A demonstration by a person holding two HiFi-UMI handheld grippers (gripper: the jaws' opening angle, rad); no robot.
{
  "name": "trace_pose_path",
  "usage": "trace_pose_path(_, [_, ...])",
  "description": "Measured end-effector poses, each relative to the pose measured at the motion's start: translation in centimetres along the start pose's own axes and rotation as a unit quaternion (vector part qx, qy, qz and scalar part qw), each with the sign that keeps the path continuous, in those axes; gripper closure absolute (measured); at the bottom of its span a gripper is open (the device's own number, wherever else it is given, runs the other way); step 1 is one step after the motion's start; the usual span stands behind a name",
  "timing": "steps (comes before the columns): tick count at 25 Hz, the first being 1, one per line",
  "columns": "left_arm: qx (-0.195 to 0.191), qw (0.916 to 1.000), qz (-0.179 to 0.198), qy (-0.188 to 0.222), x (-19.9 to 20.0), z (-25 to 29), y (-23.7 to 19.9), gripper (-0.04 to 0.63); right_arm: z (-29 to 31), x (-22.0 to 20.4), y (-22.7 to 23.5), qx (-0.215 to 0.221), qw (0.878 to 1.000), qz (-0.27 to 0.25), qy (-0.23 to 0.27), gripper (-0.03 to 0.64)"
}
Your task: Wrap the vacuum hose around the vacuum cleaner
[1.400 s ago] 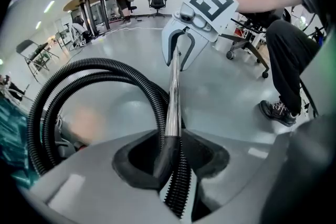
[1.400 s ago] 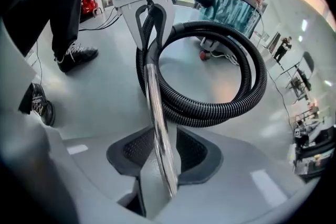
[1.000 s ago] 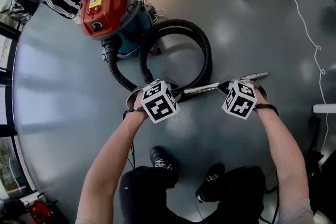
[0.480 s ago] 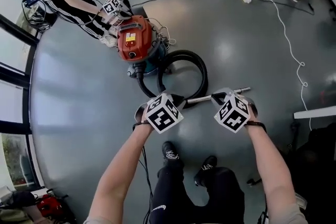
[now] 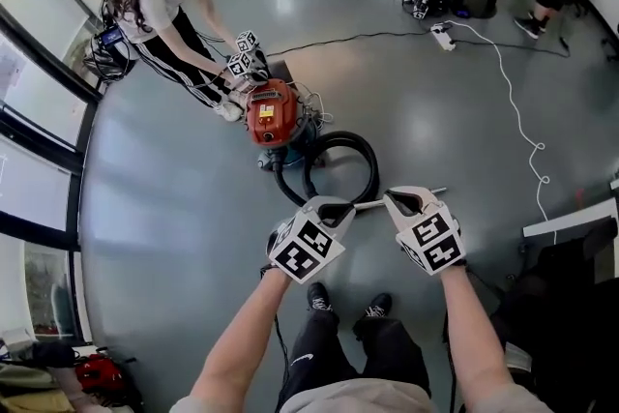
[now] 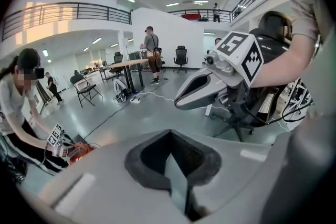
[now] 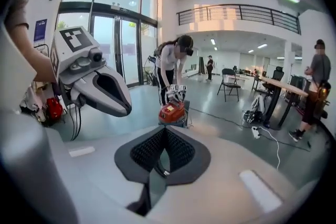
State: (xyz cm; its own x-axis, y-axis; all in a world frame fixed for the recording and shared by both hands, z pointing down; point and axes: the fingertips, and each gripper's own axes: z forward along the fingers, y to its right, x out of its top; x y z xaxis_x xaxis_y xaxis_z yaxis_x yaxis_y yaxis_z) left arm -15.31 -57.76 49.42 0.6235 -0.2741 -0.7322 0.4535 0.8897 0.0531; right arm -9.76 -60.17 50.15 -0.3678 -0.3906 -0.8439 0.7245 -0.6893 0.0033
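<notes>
2 claws above a hose [image 5: 340, 136] on the floor [image 5: 174, 208].
Left claw [image 5: 338, 208] and right claw [image 5: 392, 198] each pinched closed, empty; vacuum cleaner [image 5: 274, 116] beyond.

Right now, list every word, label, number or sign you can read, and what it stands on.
Nothing can be read.
Yellow label on the red vacuum cleaner: too small.
Blue sign beside the glass doors: too small.
Marker cubes: square patterns only, no letters.
</notes>
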Motion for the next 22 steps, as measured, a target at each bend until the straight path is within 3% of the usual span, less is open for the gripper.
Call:
trace_pose_path(9, [0.005,0.996,-0.008,0.089,8.1,-6.8,3.4,0.594,-8.1,6.5,-2.8,-0.049,0.996,0.034,0.073,0.592])
trace_pose_path(15, [-0.031,0.9884,-0.024,0.147,11.2,-10.1,6.2,0.594,-13.2,10.2,-4.6,-0.084,0.986,0.07,0.127,0.592])
trace_pose_path(22, [-0.068,0.9795,-0.006,0.19,14.9,-12.2,9.7,0.594,-19.6,12.7,-5.2,-0.143,0.967,0.105,0.183,0.592])
